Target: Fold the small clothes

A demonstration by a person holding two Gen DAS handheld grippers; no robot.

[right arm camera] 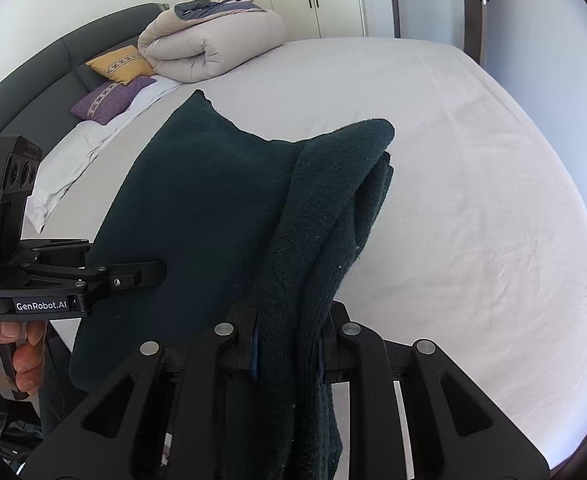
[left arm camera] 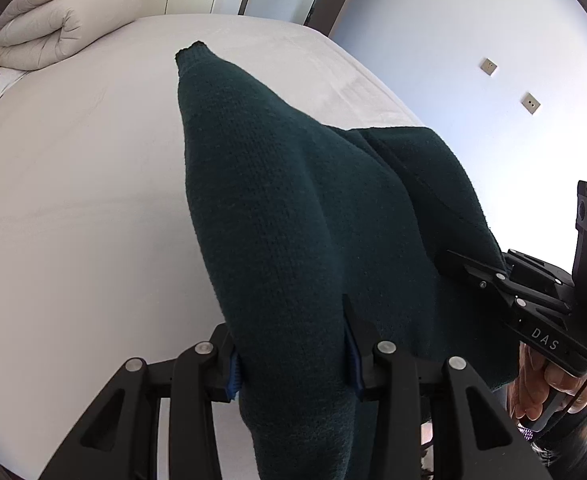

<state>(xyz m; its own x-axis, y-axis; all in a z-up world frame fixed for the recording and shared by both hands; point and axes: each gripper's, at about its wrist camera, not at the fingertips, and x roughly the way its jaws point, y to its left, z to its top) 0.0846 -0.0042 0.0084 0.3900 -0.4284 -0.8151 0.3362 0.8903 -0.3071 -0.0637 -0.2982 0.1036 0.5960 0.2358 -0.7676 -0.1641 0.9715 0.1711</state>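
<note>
Both tongs, left [left arm camera: 293, 356] and right [right arm camera: 287, 344], are pinching the dark green knit [left arm camera: 277, 208] above the bed [left arm camera: 73, 200], duvet [right arm camera: 213, 44] at 11 o'clock.

Both tongs, left [left arm camera: 295, 354] and right [right arm camera: 287, 350], point downward, clamped on dark fabric.

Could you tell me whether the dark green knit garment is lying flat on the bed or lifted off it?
Lifted: the dark green knit garment hangs bunched between the left gripper and right gripper, above the bed.
</note>
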